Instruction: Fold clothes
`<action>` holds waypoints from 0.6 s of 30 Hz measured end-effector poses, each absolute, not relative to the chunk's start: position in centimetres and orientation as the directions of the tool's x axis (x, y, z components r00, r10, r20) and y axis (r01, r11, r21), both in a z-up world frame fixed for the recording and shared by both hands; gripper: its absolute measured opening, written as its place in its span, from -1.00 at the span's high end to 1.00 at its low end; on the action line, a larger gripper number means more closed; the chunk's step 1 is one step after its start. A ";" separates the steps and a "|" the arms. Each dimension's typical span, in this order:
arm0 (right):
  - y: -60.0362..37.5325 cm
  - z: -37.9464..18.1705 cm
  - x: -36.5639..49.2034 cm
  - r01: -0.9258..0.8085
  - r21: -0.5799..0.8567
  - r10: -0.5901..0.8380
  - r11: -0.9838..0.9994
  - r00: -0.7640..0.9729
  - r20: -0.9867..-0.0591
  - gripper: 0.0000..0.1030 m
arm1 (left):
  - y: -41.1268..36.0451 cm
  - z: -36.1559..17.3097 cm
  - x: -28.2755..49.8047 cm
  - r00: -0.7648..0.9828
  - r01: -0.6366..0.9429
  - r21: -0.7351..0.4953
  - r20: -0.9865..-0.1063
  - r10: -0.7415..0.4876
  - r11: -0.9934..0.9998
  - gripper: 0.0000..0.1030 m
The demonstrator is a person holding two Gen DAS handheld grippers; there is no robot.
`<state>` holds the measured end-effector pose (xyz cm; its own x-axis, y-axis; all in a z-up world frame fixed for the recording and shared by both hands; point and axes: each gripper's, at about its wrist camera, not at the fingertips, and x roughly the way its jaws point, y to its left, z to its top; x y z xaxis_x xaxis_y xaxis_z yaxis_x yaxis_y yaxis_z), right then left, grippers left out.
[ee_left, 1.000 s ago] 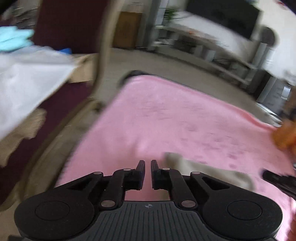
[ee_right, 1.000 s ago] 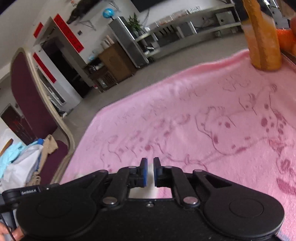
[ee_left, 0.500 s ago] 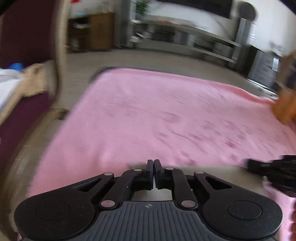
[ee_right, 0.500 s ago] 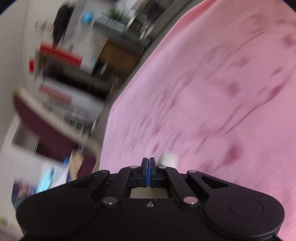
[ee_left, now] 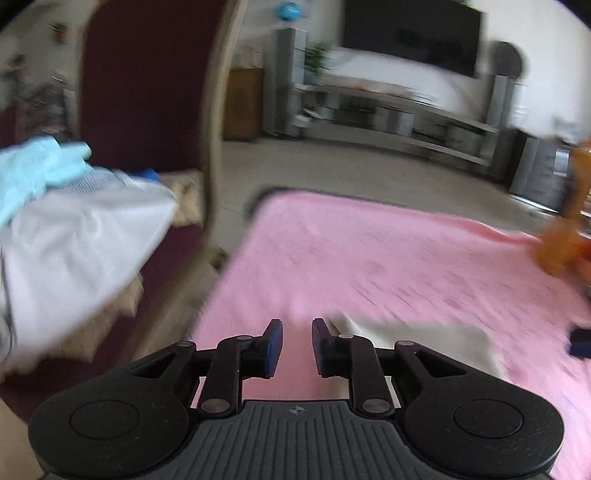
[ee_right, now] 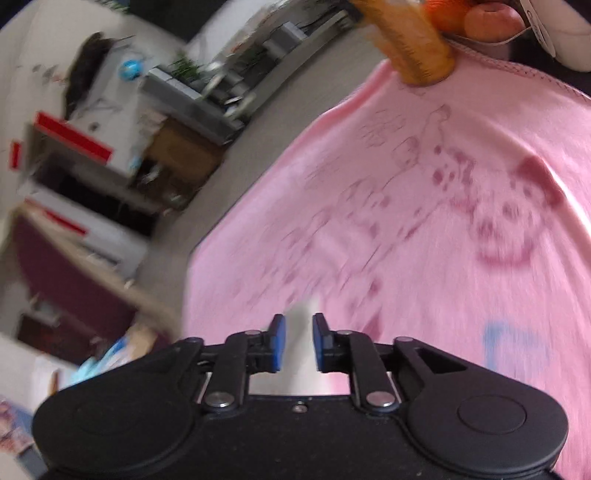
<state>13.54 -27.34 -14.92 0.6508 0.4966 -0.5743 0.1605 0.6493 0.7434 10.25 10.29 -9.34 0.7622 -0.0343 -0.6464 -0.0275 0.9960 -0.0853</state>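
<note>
Opened since half a second ago, both tools: fingers then pressed together, now parted with a clear gap and nothing between them. Left tool (ee_left: 297, 343) swung back toward the chair side, hovering over the near-left corner of the pink blanket (ee_left: 388, 258). Beige garment (ee_left: 417, 341) lying flat on the blanket just right of and beyond the left tool's right finger (ee_left: 320, 345), touching the blanket, apparently released; folded state not readable through the blur. Dark tip of the right tool showing at the far right edge of the left wrist view (ee_left: 580, 343), past the garment's other end.

Right tool (ee_right: 297, 343) likewise spread, blue pads (ee_right: 277, 345) facing each other, a pale strip of the same garment (ee_right: 301, 332) visible in the gap and below it, lying beneath rather than pinched. Beyond it the blanket's spotted-dog print (ee_right: 498, 214), and a blurred blue patch (ee_right: 513, 343) on the blanket near the right finger, not identifiable. Orange plush toy (ee_right: 417, 48) resting at the far edge of the blanket.

Left of the blanket, a maroon chair with a pale frame (ee_left: 147, 92), heaped with clothes: a white garment (ee_left: 81, 251) on top, a light blue one (ee_left: 33, 173) behind it. Dark television (ee_left: 410, 33) on the far wall. Heavy motion blur in both views.
</note>
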 end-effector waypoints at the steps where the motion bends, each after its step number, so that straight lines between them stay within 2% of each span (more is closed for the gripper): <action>1: -27.1 -14.1 12.0 0.135 0.762 0.530 0.634 0.642 -0.554 0.57 | 10.5 -9.6 8.9 0.745 0.012 -0.109 -0.662 -0.081 0.994 0.63; 4: -27.0 -13.7 7.7 0.087 0.797 0.603 0.597 0.606 -0.518 0.55 | 10.3 -10.7 5.7 0.686 0.103 -0.130 -0.709 -0.165 0.986 0.64; 10: -24.2 -15.3 5.6 0.078 0.706 0.570 0.704 0.532 -0.627 0.55 | 7.2 -12.7 4.7 0.642 0.200 -0.130 -0.731 -0.230 0.971 0.64; 14: -20.6 -16.1 5.4 -0.078 0.556 0.489 0.828 0.585 -0.646 0.62 | 4.9 -12.4 6.8 0.677 0.234 -0.162 -0.681 -0.280 0.959 0.62; 18: -17.2 -16.3 4.9 -0.246 0.348 0.421 0.905 0.647 -0.636 0.63 | 4.3 -14.5 9.3 0.664 0.170 -0.117 -0.720 -0.202 0.978 0.65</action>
<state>4.93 -17.16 -16.33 0.6472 0.4206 -0.6358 -0.2461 0.9047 0.3479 9.33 4.32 -14.53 0.6643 -0.2016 -0.7198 0.1698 0.9785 -0.1173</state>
